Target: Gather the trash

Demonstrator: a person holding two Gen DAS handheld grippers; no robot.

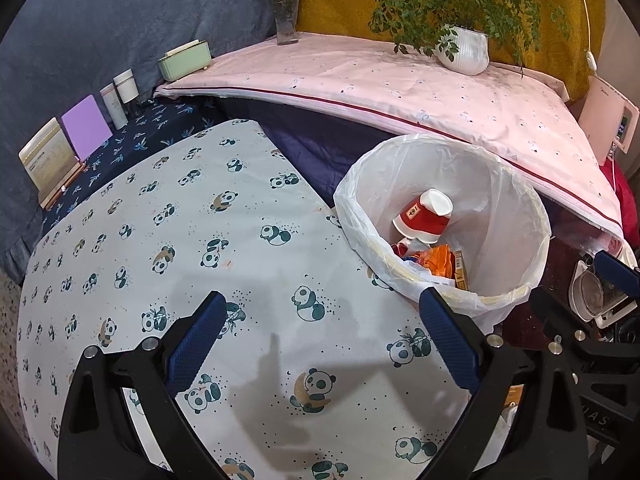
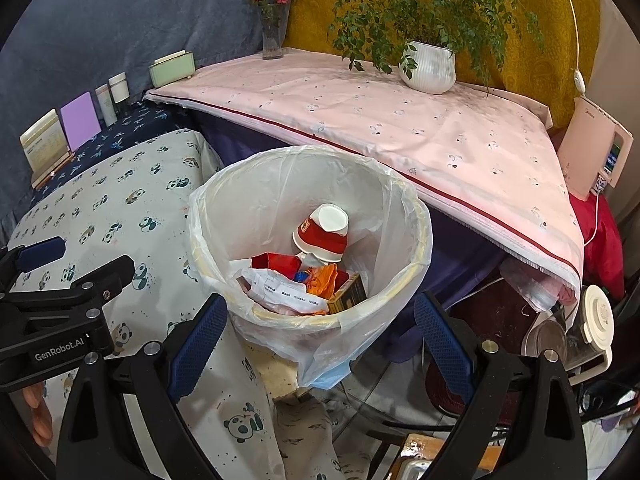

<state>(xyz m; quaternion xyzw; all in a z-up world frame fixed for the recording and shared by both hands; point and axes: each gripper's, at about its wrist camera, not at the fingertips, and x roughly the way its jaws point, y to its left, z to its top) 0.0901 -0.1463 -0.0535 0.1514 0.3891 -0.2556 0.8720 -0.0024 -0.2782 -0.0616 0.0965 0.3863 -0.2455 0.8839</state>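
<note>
**Trash binned; both grippers empty**

The collecting step appears finished or between items: no loose trash is seen on the panda-print surface point(image 1: 248, 248). The left gripper point(image 1: 320, 340) and right gripper point(image 2: 320, 340) are held with fingers spread, pinching nothing. A further item would need finding next. The lined bin point(image 2: 416, 216), beside the surface, holds a red paper cup point(image 2: 322, 234), crumpled wrappers and a small box.

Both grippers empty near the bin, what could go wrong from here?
1. The trash bin sits off the edge of the panda-print cloth; a nudge from the open right gripper, hovering right at its near rim, might tip it.
2. The red paper cup lies high on the pile; more trash could push it out.
3. The loose liner hangs below the rim and could snag a finger.
</note>
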